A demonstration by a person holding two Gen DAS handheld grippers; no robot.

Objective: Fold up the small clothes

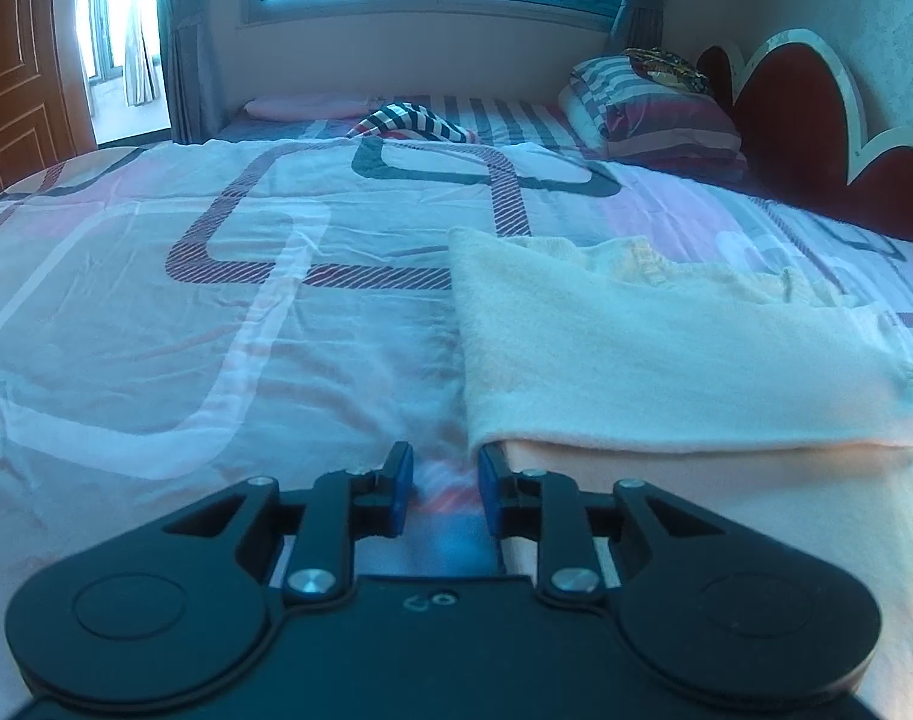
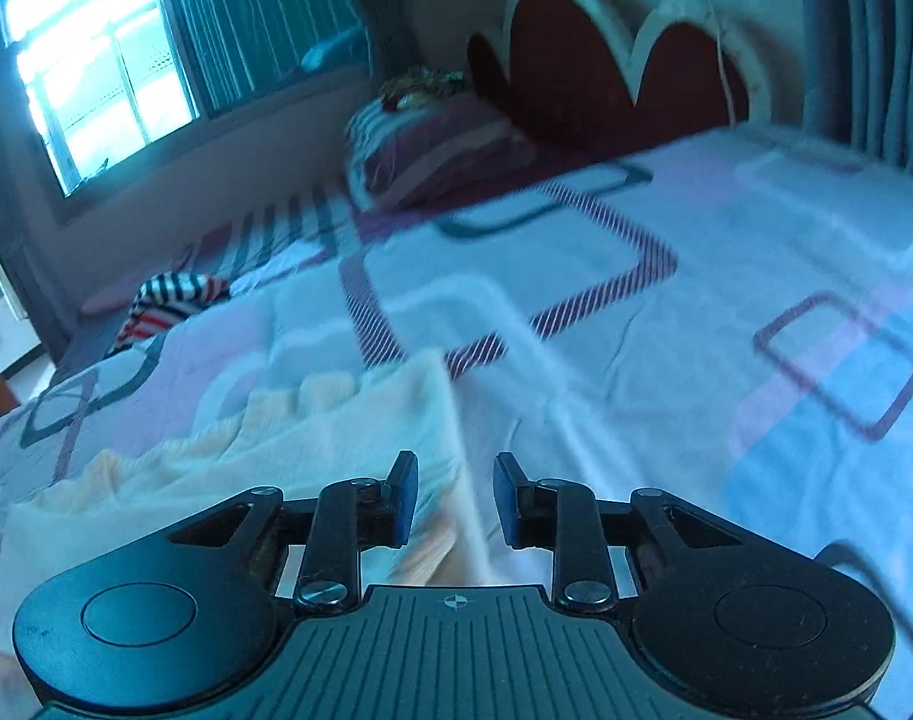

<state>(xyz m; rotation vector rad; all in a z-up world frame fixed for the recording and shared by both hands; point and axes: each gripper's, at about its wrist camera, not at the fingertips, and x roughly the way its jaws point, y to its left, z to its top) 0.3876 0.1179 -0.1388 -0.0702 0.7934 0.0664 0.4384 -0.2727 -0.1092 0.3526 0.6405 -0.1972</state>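
A cream fleece garment [image 1: 666,360] lies on the patterned bed cover [image 1: 186,312], its upper layer folded over a peach lower layer. My left gripper [image 1: 446,468] hovers at the garment's near left corner, open by a narrow gap through which only the bed cover shows. Its right fingertip [image 1: 491,465] is next to the folded edge. In the right wrist view the same garment [image 2: 312,438] spreads to the left, and its right edge runs under my right gripper [image 2: 455,474]. That gripper is open, and its pads are not pressing on the cloth.
A striped garment [image 1: 414,120] [image 2: 168,300] lies bunched at the far side of the bed. A striped pillow [image 1: 654,114] [image 2: 432,150] rests against the red scalloped headboard [image 1: 798,120] [image 2: 576,72]. A wooden door [image 1: 18,78] stands at far left.
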